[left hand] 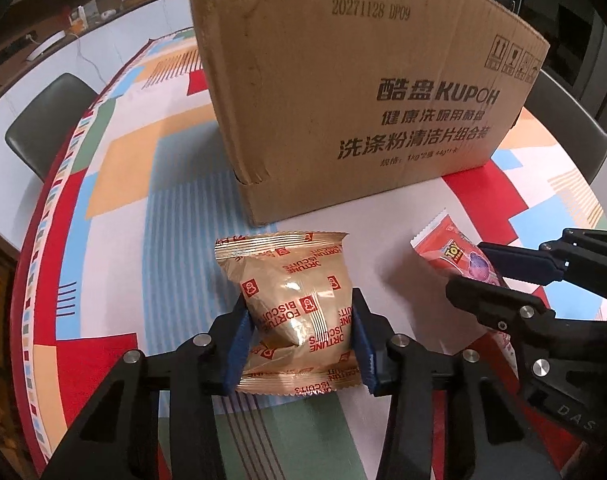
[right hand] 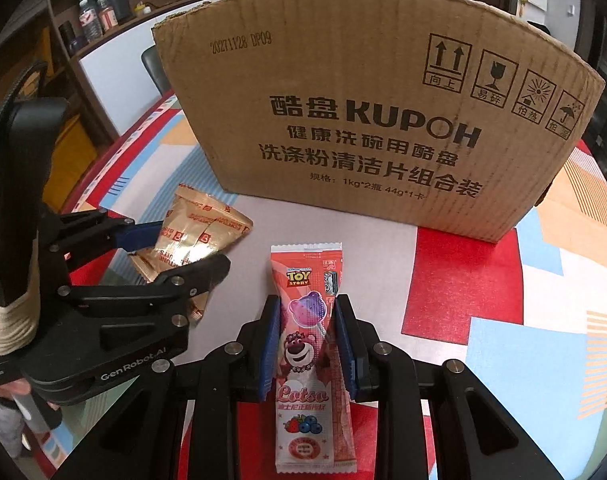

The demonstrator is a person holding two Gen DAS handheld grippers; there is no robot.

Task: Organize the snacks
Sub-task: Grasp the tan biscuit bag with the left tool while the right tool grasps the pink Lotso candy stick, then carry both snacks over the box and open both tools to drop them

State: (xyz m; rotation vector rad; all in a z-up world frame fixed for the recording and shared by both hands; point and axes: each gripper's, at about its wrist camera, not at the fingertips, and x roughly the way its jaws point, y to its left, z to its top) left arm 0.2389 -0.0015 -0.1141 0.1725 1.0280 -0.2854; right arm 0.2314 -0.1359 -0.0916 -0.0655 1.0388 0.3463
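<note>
- Snacks first: I have one in each set of tongs. My left tongs are closed around the gold Fortune Biscuits packet, blue pads pressing its two sides at mid-body, so the puffed bag bulges between them and the crimped ends stick out front and back.
- My right tongs are narrowed onto the pink Lotso lollipop packet, pads squeezing its long edges. It is gripped across its narrow width, I reckon because that is the only span the tongs can close on without folding it.
- Both packets look to lie low on the worktop, or just off it; I cannot tell whether either is lifted clear.
- The two tongs sit side by side, near each other but apart, each pointing forward, so neither blocks the other's path.
- Just beyond both packets stands the cardboard box, its printed wall facing me and its top open. I judge it to be where the snacks belong.
- That wall rises well above the tongs, so I would need to raise each packet over the rim before letting go; a loose grip on slick foil could slip on the way up.
- Dark chairs stand at the worktop's far edge.
</note>
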